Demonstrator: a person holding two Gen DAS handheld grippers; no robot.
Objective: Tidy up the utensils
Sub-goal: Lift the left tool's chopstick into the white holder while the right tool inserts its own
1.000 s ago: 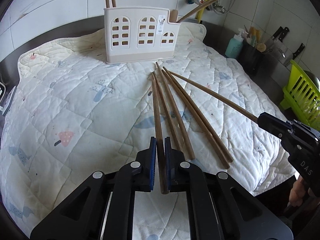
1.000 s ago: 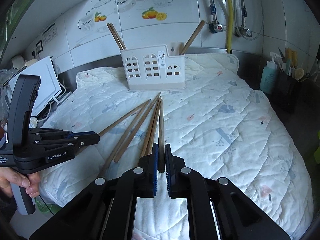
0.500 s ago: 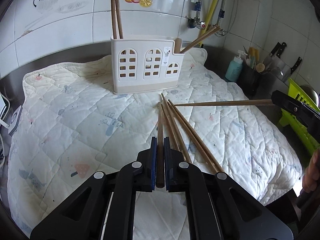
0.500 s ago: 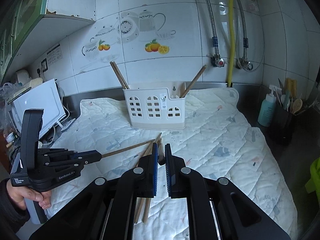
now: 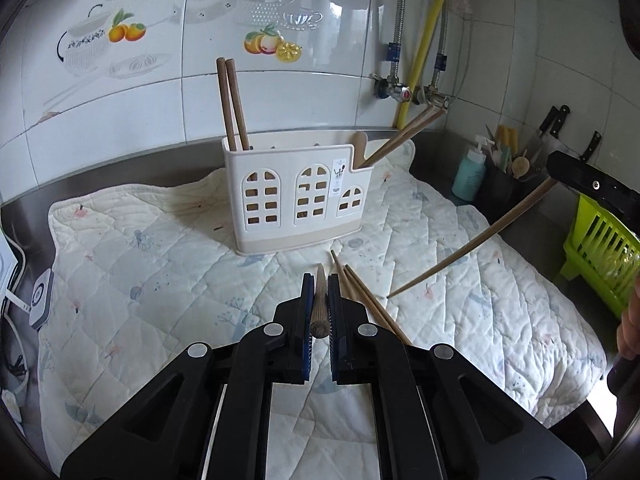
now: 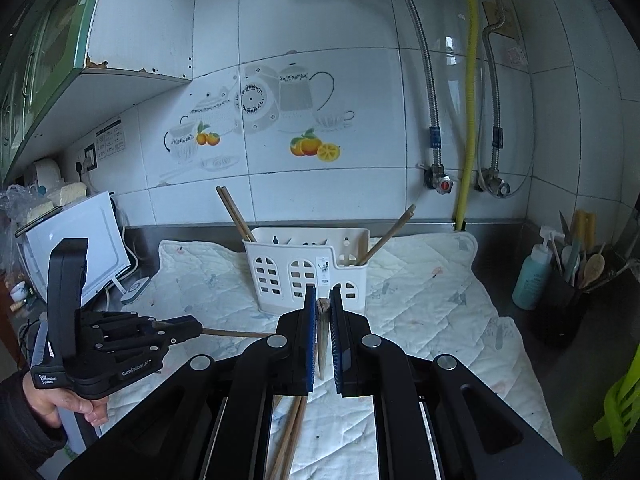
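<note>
A white utensil holder (image 5: pixel 296 196) stands upright at the back of the quilted mat (image 5: pixel 160 264); it also shows in the right wrist view (image 6: pixel 304 272). Two chopsticks lean in its left slot and two in its right. My left gripper (image 5: pixel 319 280) is shut on a wooden chopstick (image 5: pixel 319 304), lifted above the mat. My right gripper (image 6: pixel 322 292) is shut on another chopstick (image 6: pixel 322 332), which shows in the left wrist view (image 5: pixel 472 240) pointing down and left. Three loose chopsticks (image 5: pixel 360 292) lie on the mat.
A teal bottle (image 5: pixel 468 172) and a dark utensil pot (image 5: pixel 504 184) stand at the right. A green rack (image 5: pixel 600 248) sits at the far right. A white appliance (image 6: pixel 80 240) stands left of the mat. Pipes and valves run down the tiled wall.
Both grippers have risen from the mat with their chopsticks and tilted up toward the holder. The right chopstick now slopes down to the left.
</note>
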